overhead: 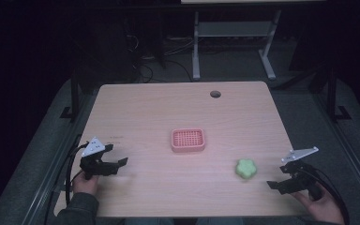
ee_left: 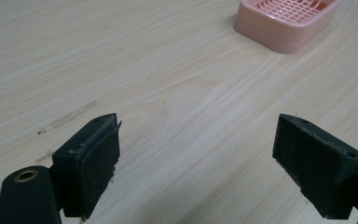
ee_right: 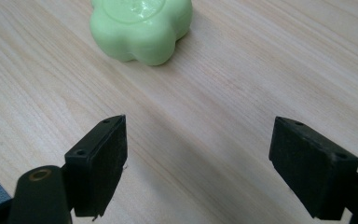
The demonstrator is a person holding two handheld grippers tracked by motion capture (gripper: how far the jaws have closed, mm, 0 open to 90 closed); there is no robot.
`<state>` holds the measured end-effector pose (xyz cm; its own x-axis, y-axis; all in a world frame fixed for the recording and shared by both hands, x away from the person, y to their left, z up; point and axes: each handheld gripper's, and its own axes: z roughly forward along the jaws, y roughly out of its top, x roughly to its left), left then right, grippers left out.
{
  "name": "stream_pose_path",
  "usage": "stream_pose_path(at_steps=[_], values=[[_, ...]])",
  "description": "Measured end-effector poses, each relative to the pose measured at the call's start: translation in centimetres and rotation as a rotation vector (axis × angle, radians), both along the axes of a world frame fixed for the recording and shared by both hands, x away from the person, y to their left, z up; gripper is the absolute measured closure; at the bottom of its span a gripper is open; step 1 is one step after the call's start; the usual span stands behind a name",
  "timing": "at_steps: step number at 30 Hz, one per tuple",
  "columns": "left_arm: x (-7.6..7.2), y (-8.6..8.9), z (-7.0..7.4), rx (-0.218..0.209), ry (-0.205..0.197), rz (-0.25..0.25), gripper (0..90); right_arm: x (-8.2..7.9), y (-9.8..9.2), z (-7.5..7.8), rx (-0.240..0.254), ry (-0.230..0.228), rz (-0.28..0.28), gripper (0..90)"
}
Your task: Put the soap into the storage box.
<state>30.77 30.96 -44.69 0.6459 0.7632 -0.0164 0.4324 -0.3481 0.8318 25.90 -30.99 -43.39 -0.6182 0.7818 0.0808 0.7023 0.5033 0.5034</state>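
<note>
A light wood-grain counter (overhead: 168, 108) carries two things. A pale green, flower-shaped bar of soap (overhead: 246, 168) lies toward the near right corner, flat on the wood and touched by nothing. A pink plastic soap dish with a gridded top (overhead: 188, 140) sits near the middle of the counter, well apart from the soap and empty.

The right claw (overhead: 283, 179) is held by a hand (overhead: 326, 206) at the near right edge, just to the right of the green soap and pointing toward it. In the right gripper view its two black jaws stand wide apart with bare wood between them, and the soap (ee_right: 141, 28) lies ahead of them, nearer the left jaw, not touched.

The left claw (overhead: 117, 165) is held at the near left edge, its jaws also spread wide and holding nothing. In the left gripper view the pink dish (ee_left: 286, 21) shows far ahead toward the upper right, well apart from the jaws.
</note>
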Motion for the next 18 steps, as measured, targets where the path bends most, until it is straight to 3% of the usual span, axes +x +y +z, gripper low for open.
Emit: stream_pose_path(at_steps=[6,18], values=[[0.0,-0.1,-0.1,0.010,0.012,-0.005,14.4,0.0,0.4,0.3,-0.002,0.004,-0.005,18.1],[-0.2,-0.1,0.0,0.008,0.000,-0.008,14.4,1.5,3.0,1.7,-0.053,0.009,0.058,17.5]])
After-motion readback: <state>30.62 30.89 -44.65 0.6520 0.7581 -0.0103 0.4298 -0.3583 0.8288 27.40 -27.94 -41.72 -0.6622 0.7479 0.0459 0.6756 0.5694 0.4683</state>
